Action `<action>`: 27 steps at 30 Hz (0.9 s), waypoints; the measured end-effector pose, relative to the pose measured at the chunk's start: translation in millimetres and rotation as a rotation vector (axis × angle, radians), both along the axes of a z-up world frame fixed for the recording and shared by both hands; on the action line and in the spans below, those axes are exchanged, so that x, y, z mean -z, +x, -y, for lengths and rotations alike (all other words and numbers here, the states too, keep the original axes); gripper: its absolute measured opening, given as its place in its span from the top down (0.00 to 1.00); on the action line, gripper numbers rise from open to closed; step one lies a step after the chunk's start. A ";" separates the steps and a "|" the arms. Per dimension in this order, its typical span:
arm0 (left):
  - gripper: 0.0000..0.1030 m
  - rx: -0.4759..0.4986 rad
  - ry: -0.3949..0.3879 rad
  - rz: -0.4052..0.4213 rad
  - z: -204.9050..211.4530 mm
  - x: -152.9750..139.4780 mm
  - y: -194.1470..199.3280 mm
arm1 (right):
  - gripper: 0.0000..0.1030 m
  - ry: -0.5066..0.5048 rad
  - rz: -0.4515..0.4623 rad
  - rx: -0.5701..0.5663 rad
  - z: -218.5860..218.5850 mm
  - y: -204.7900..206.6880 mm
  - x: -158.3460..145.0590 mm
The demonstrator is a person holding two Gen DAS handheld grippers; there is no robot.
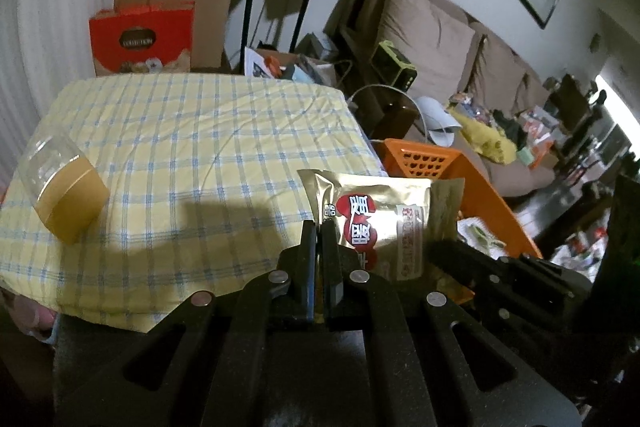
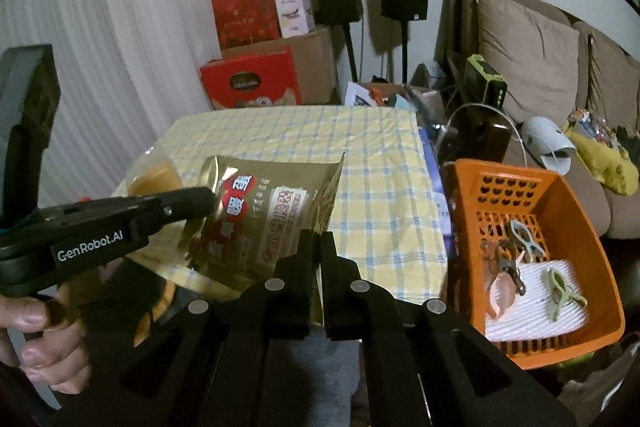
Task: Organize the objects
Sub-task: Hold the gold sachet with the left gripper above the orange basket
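Observation:
A gold foil packet (image 1: 380, 223) with red and white print hangs above the near edge of the checked table, held from both sides. My left gripper (image 1: 320, 231) is shut on the packet's left edge. In the right wrist view the packet (image 2: 272, 219) sags between the two tools, and my right gripper (image 2: 318, 239) is shut on its right corner. The left gripper (image 2: 208, 201) comes in from the left, with a hand on its handle. An orange basket (image 2: 504, 166) stands to the right of the table, below the packet's level.
A clear jar with a gold lid (image 1: 68, 203) lies on the yellow and blue checked cloth (image 1: 200, 139) at its left side. Clothes pegs (image 2: 524, 239) and a white ribbed sheet lie in the basket. Boxes, speaker stands and a cluttered sofa stand behind.

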State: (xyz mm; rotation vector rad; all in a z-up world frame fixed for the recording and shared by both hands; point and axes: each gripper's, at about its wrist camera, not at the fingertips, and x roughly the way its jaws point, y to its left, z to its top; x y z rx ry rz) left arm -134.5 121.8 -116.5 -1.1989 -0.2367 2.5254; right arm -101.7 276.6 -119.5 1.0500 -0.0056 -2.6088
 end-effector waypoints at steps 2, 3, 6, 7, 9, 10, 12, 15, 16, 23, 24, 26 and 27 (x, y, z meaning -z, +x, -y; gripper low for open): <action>0.99 -0.004 -0.007 0.003 -9.5 4.4 1.6 | 0.97 0.003 0.009 0.007 -6.1 0.9 5.4; 0.99 -0.002 -0.007 0.003 -13.9 6.3 2.2 | 0.97 0.006 0.012 0.013 -10.0 2.3 8.6; 0.99 0.018 -0.015 0.007 -26.2 8.9 3.6 | 0.97 0.012 0.011 0.028 -21.0 7.4 12.4; 0.99 0.027 -0.020 0.005 -30.6 8.7 4.6 | 0.97 0.009 0.011 0.031 -24.6 8.5 13.2; 0.99 0.037 -0.028 -0.002 -39.3 7.8 7.9 | 0.97 0.007 0.013 0.036 -33.2 10.8 14.6; 0.99 0.041 -0.037 -0.007 -43.5 7.9 9.0 | 0.97 0.003 0.016 0.039 -37.2 10.7 15.7; 0.99 0.045 -0.054 -0.020 -52.3 8.4 9.7 | 0.97 -0.011 0.025 0.047 -45.0 10.0 19.4; 0.99 0.045 -0.076 -0.018 -63.4 10.1 12.0 | 0.97 -0.037 0.037 0.060 -53.2 11.9 26.1; 0.99 0.046 -0.086 -0.022 -66.5 9.6 13.6 | 0.97 -0.042 0.039 0.061 -55.7 12.6 28.2; 0.99 0.043 -0.114 -0.042 -88.7 -4.4 16.6 | 0.97 -0.074 0.031 0.039 -76.2 17.8 27.9; 0.99 0.044 -0.116 -0.046 -92.0 -5.9 16.6 | 0.97 -0.080 0.025 0.041 -81.2 17.8 23.2; 0.99 0.049 -0.116 -0.052 -100.8 -10.4 16.3 | 0.97 -0.082 -0.005 0.049 -90.5 20.4 12.9; 0.99 0.057 -0.116 -0.051 -106.4 -12.5 15.5 | 0.97 -0.092 -0.015 0.056 -96.5 21.4 8.4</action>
